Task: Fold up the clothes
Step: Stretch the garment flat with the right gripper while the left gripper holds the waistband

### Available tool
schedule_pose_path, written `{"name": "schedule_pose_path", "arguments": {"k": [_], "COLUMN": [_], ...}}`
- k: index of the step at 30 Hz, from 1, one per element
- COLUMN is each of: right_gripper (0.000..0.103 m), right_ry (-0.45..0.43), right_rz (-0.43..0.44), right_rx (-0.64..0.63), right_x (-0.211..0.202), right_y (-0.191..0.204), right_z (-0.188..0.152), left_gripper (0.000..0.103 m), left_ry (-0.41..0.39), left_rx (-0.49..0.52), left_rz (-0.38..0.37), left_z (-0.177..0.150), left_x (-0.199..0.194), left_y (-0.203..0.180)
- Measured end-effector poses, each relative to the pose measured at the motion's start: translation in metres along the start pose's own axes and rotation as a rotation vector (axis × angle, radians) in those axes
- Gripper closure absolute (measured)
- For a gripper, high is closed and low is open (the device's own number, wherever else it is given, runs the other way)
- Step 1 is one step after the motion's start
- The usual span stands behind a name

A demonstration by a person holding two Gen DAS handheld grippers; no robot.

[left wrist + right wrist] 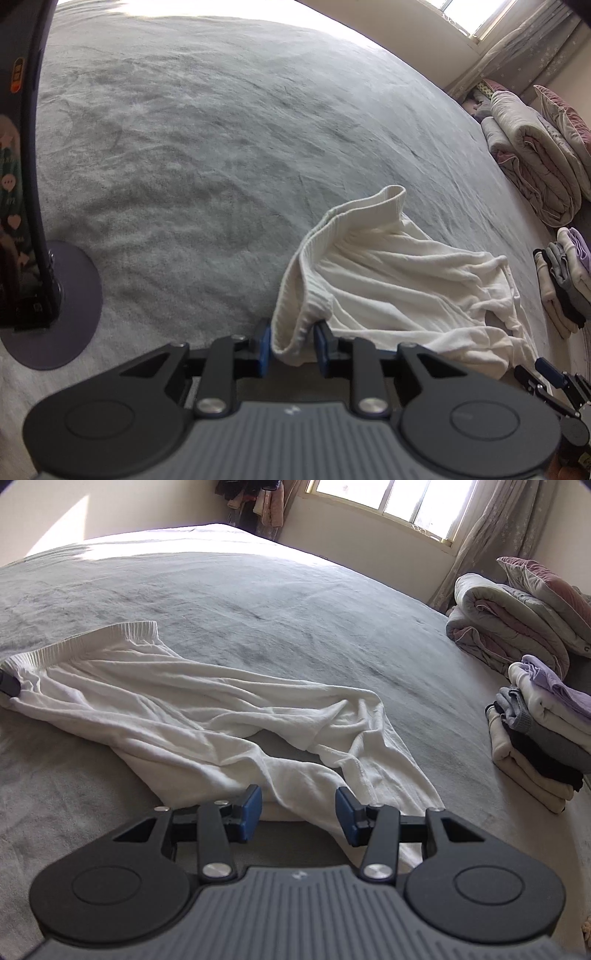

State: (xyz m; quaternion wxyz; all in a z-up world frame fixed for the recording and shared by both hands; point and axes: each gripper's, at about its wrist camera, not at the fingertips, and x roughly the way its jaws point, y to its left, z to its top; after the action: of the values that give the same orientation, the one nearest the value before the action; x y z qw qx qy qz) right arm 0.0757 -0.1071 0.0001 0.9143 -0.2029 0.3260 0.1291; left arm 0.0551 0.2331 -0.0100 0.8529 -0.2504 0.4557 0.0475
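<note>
On the grey bedspread [280, 602] lie white trousers [207, 716], spread crookedly with the ribbed waistband [325, 258] toward the left hand and the legs trailing toward the right. The left gripper [291, 345] has a fold of that waistband between its blue pads [264, 347]; whether the pads press it or merely flank it is hard to say, since a small gap seems to show at the right pad. The right gripper [298, 814] stands open over the end of a trouser leg, its pads clear of the cloth. No readable brand or writing shows on the clothes. A phone on a stand [22, 184] at the left edge shows small icons, too blurred to read. At the bed's right side sit a stack of folded clothes [543, 731] and rolled quilts [509, 627]. Beyond them are a sunlit window [391, 502], a pale curtain [495, 528] and hanging clothes [258, 502] in the corner.
</note>
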Motion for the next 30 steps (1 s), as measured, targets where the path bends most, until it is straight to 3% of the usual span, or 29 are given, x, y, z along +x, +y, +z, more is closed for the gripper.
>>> {"name": "schedule_pose_path", "arguments": {"k": [4,13,14,17,18,23,30], "right_gripper": [0.055,0.075,0.078,0.099,0.101,0.103,0.103], "right_ry": [0.001,-0.021,-0.021,-0.026,-0.03,-0.064,-0.111], "right_rz": [-0.009,-0.013,-0.016,-0.013,-0.015,-0.017,0.005], "right_rx": [-0.006,-0.068,-0.076,-0.08,-0.078,-0.073,-0.092], "right_x": [0.008,0.026,0.028,0.028,0.027,0.005,-0.048], "right_y": [0.001,0.013,0.014,0.015,0.015,0.007,0.001], "right_z": [-0.004,-0.001,-0.001,-0.002,-0.002,-0.005,-0.018], "left_gripper": [0.079,0.08,0.081,0.084,0.086,0.094,0.096], "left_ry": [-0.003,-0.005,-0.005,-0.007,-0.007,0.001,0.015], "left_rx": [0.002,0.01,0.012,0.02,0.022,0.038,0.054], "left_rz": [0.006,0.014,0.015,0.02,0.02,0.007,-0.05], "left_z": [0.001,0.002,0.002,0.002,0.002,0.003,0.005], "left_x": [0.001,0.003,0.003,0.002,0.002,0.0,-0.009], "left_y": [-0.001,0.0,-0.001,0.0,0.001,0.004,0.006]}}
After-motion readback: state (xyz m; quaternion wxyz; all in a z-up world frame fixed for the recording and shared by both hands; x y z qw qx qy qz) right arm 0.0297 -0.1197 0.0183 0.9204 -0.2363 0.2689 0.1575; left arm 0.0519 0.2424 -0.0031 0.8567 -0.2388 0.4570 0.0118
